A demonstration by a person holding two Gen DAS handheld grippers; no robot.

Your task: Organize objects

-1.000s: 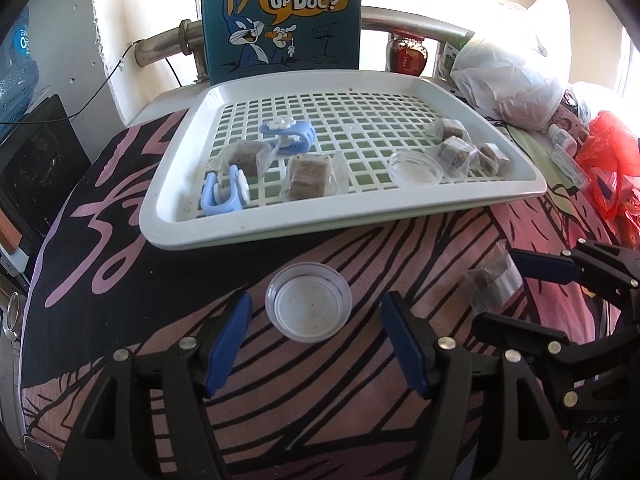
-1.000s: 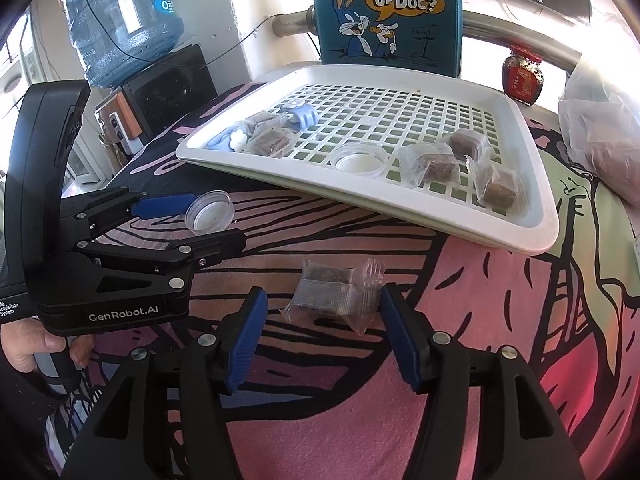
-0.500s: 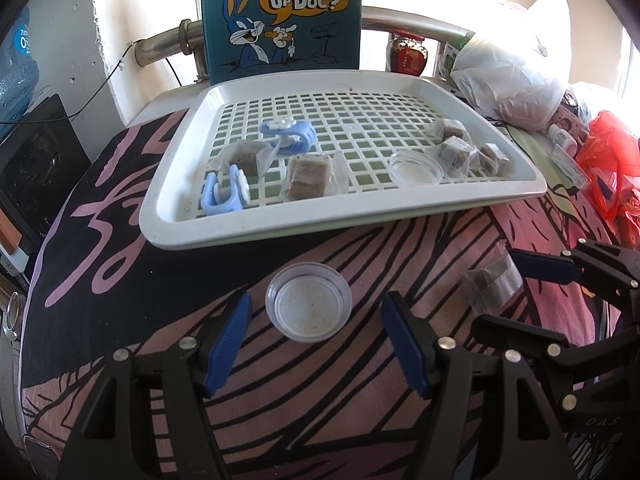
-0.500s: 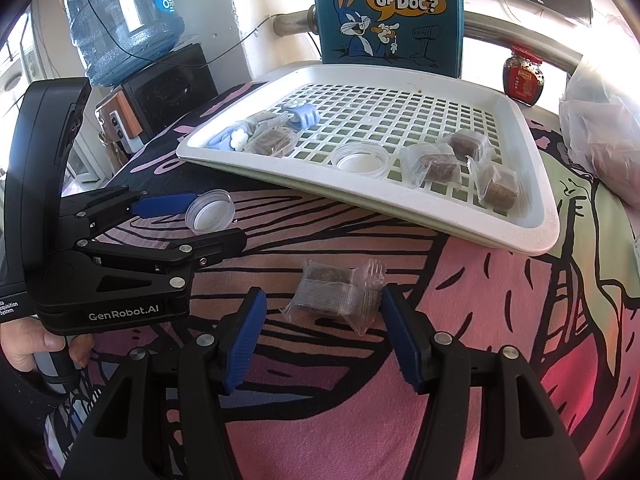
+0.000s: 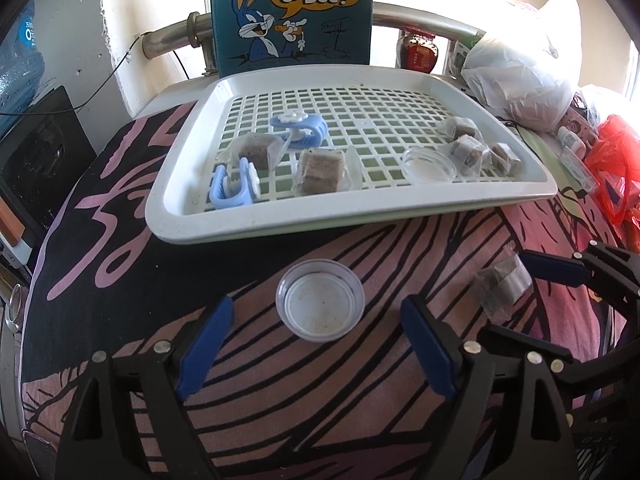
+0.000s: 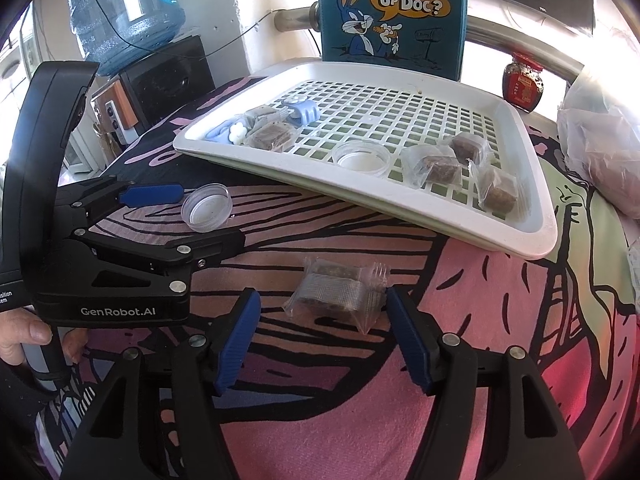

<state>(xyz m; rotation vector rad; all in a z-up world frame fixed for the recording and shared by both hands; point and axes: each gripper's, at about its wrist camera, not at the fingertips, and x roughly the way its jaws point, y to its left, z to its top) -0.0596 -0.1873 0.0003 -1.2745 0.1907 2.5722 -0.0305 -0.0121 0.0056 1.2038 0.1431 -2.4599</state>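
Left hand-held gripper (image 5: 316, 336) is spread wide, blue pads either side of a small clear round dish (image 5: 320, 306) that sits upright on the pink-and-black patterned cloth (image 5: 280, 400); pads not touching it, gap on both sides. Right hand-held gripper (image 6: 320, 332) also spread, straddling a clear-wrapped brown block packet (image 6: 338, 294) lying flat on the cloth; right pad is just beside the packet's crimped end, left pad stands clear of it. Can't tell if the right pad actually touches the wrapper. In the right wrist view the left gripper body shows at left w/ a person's hand (image 6: 28, 332) on its handle, and the dish (image 6: 207, 208) sits between its fingers. Behind both, a white gridded tray (image 5: 360, 216) rests on the cloth. On the tray, left side: two blue clips (image 5: 298, 130) (image 5: 234, 184) and two wrapped brown blocks (image 5: 256, 150) (image 5: 322, 166), one block btwn the clips. Right side: a second clear dish (image 5: 428, 164) just beside a cluster of three wrapped blocks (image 5: 468, 150). Behind the tray stands a teal cartoon-rabbit board (image 5: 292, 12) reading "What's Up Doc?", w/ a metal pipe (image 5: 176, 38) running behind it. A dark red jar (image 6: 522, 84) is by the tray's far right corner, a white plastic bag (image 5: 520, 76) beside it. A blue water bottle (image 6: 124, 4) stands at far left.
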